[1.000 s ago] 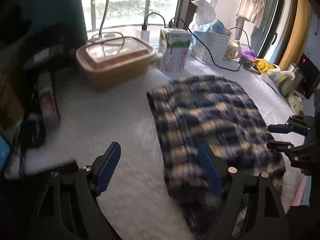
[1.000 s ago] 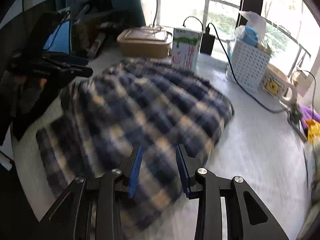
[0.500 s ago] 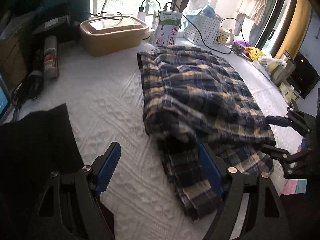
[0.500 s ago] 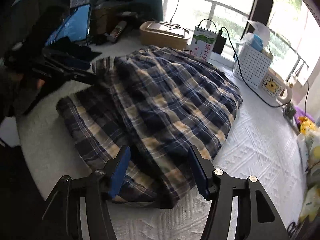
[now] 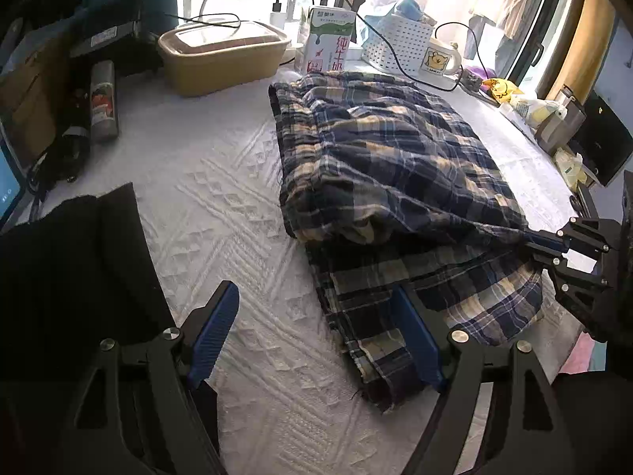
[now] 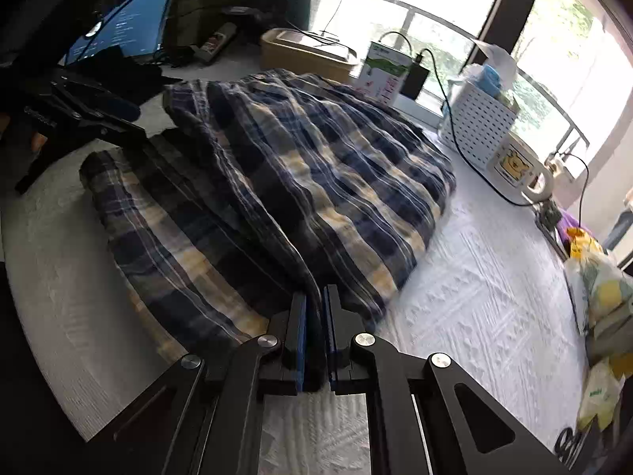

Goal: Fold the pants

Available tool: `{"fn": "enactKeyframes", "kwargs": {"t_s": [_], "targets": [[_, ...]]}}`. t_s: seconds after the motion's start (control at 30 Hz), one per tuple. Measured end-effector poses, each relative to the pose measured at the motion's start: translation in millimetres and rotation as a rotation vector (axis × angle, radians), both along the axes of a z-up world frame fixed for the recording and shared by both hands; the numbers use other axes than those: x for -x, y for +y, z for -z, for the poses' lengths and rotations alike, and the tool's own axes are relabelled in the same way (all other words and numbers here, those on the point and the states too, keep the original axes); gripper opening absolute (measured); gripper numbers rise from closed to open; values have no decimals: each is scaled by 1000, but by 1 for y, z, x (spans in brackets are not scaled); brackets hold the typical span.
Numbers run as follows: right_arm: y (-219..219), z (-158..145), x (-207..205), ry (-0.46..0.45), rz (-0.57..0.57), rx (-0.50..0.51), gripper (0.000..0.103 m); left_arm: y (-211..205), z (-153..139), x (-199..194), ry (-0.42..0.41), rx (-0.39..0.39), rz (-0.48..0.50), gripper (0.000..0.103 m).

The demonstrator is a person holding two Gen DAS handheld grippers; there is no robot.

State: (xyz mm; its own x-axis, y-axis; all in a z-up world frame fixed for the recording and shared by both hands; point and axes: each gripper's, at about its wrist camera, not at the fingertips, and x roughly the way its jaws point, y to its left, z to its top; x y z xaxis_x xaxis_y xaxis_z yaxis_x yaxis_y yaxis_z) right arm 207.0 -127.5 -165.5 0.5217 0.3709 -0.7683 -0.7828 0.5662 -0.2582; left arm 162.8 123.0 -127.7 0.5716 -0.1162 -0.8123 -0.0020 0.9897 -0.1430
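The plaid pants (image 5: pixel 387 166) lie partly folded on the white textured cloth (image 5: pixel 221 206) covering the bench, the upper layer doubled over a lower layer that sticks out toward the near edge. The right tool (image 6: pixel 314 316) has just been closing, and its blue pads now pinch the edge of the upper layer at the near corner of the fold. The left tool (image 5: pixel 316 336) stands wide apart and holds nothing; one finger (image 5: pixel 415 336) rests over the lower layer's end, the other above bare cloth. Behind the pants stand a milk carton (image 5: pixel 328 39), a tan lidded box (image 5: pixel 221 55), a white basket (image 5: pixel 399 43) and a mug (image 5: pixel 437 61).
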Motion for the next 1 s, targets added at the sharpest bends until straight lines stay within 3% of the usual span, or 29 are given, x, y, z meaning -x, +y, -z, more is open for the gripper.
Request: {"fn": "enactKeyframes", "kwargs": {"t_s": [0.23, 0.33, 0.43, 0.5, 0.57, 0.6, 1.0], "targets": [[-21, -1, 2, 73, 23, -40, 9, 6, -12, 5, 6, -66, 24, 80], [-37, -4, 2, 134, 39, -78, 9, 18, -18, 6, 1, -84, -2, 80], [-52, -14, -1, 168, 46, -134, 16, 33, -28, -1, -22, -77, -50, 80], [-56, -21, -5, 148, 62, -145, 29, 39, -37, -11, -52, -80, -71, 80], [-58, -30, -12, 118, 85, -168, 62, 39, -43, -20, -77, -79, -70, 80], [-60, -35, -19, 110, 98, -197, 68, 39, -45, -26, -89, -73, -63, 80], [-45, -43, -106, 131, 217, -356, 70, 7, -34, -123, -83, -88, 70, 80]]}}
